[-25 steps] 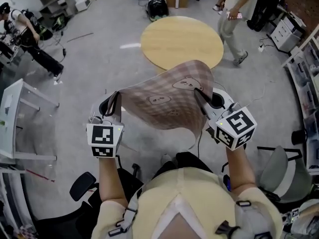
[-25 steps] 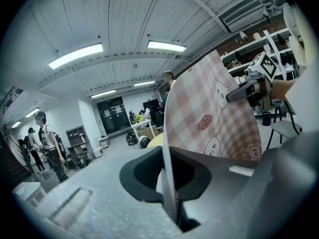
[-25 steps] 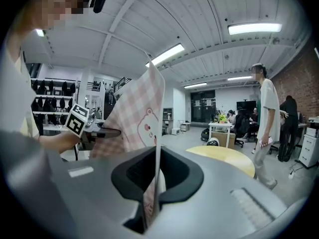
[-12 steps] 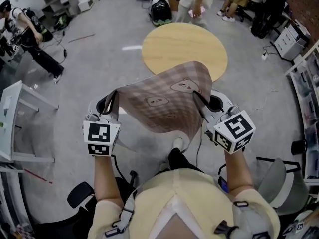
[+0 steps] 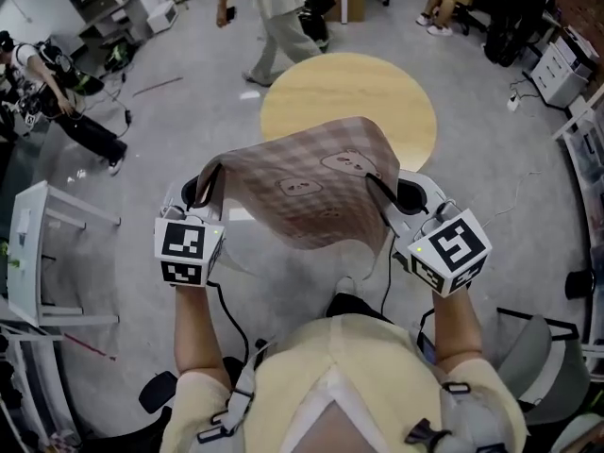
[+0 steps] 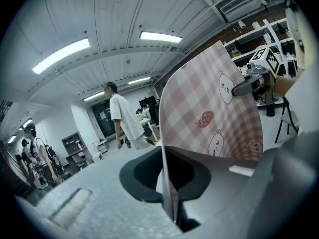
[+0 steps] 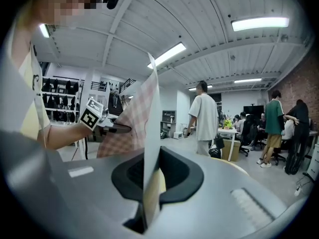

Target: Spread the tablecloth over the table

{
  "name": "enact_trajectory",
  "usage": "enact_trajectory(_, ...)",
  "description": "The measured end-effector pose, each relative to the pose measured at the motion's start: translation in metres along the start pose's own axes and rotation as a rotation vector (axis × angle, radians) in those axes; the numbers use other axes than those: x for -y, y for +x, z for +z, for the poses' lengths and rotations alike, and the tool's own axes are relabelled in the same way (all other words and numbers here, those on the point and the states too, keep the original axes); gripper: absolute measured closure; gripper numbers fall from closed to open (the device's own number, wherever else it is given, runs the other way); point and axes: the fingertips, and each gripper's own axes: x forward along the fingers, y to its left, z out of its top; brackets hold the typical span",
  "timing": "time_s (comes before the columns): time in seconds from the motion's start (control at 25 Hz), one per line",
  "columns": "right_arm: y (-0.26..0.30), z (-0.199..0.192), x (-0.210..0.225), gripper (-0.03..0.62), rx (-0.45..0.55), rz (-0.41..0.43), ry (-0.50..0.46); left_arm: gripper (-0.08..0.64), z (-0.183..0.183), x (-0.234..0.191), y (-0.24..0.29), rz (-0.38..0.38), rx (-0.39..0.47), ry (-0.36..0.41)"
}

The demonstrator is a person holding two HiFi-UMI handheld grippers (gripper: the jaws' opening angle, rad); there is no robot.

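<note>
A pink checked tablecloth (image 5: 307, 182) with bear and strawberry prints hangs stretched between my two grippers, held up in the air in front of me. My left gripper (image 5: 209, 189) is shut on its left edge and my right gripper (image 5: 379, 191) is shut on its right edge. In the left gripper view the tablecloth (image 6: 209, 118) rises from the closed jaws and arches over to the right. The right gripper view shows the tablecloth (image 7: 149, 133) edge-on between its jaws. The round wooden table (image 5: 349, 97) stands on the floor just beyond the cloth, its near part hidden by it.
A person (image 5: 274, 17) walks past the far left side of the table. Another person (image 5: 66, 92) stands at the far left by shelves. A white table (image 5: 24, 243) is at my left, an office chair (image 5: 547, 343) at my lower right, cabinets (image 5: 566, 55) at the right.
I have come closer to the round table with the cloth held up. A walking person has crossed from the table's right side, behind it, to its far left.
</note>
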Motion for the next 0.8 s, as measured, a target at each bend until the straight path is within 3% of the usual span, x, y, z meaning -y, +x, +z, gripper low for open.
enact_trajectory(0.36, 0.008, 0.022, 0.078, 0.584, 0.062, -0.047, -0.061, 0.554, 0.055, -0.004, 0.077, -0.021, 0.010, 0.098)
enact_trajectory(0.6, 0.004, 0.026, 0.116, 0.584, 0.071, -0.104, -0.089, 0.554, 0.092, -0.003, 0.116, -0.007, 0.068, 0.137)
enact_trajectory(0.8, 0.007, 0.034, 0.137, 0.584, 0.065, -0.129, -0.112, 0.554, 0.113, -0.008, 0.144, -0.022, 0.061, 0.190)
